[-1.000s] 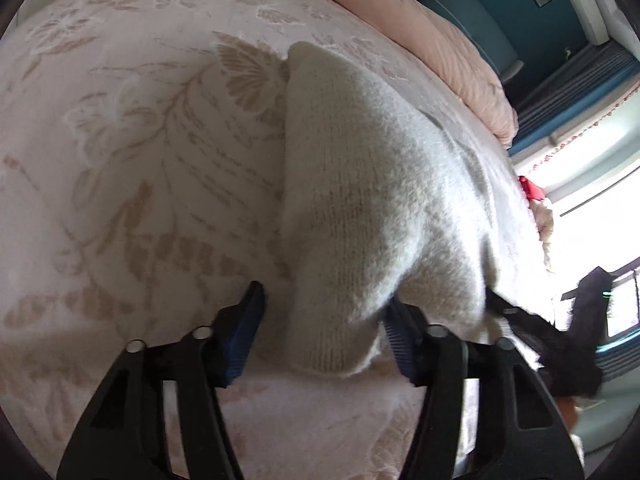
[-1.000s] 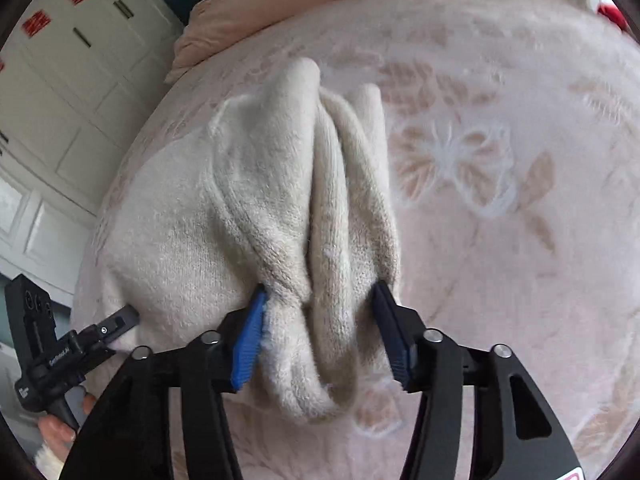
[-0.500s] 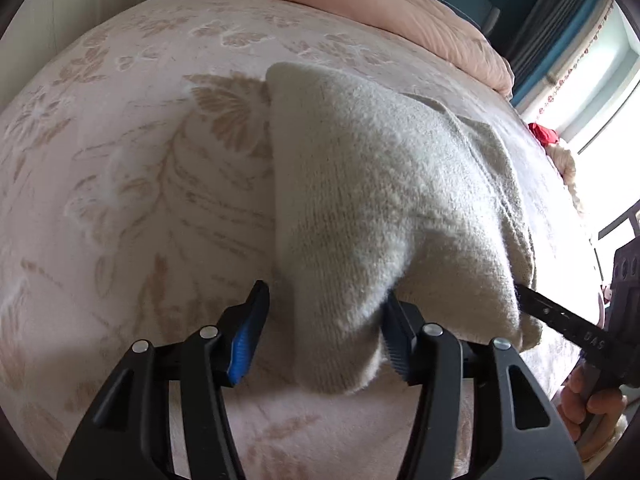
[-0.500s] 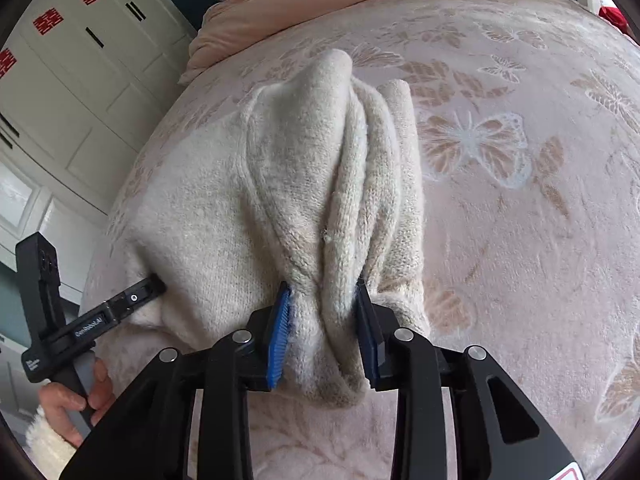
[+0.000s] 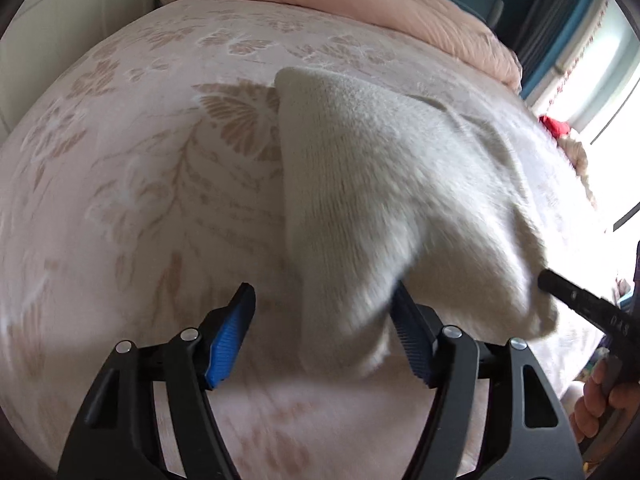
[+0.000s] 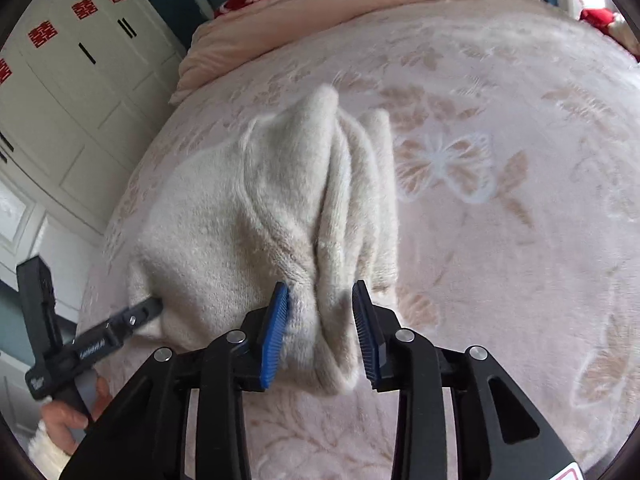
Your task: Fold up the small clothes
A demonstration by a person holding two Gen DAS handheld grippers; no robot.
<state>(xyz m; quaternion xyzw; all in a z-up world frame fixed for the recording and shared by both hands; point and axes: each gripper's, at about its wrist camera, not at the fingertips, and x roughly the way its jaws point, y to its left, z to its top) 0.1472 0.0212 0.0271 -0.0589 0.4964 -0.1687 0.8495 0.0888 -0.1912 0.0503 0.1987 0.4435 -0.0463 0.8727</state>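
Two tools, left tool (image 5: pixel 324 336) opening around one cream sweater (image 5: pixel 384 200), right tool (image 6: pixel 320 332) pinching it

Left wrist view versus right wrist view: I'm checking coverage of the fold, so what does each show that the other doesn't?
Only the left wrist view shows the bright window and the left gripper, jaws opening, one pad clear of the cream knit garment.

Only the right wrist view shows the white cupboards and the right gripper pinching a bunched end.

Both show the garment, floral bedspread and peach duvet.
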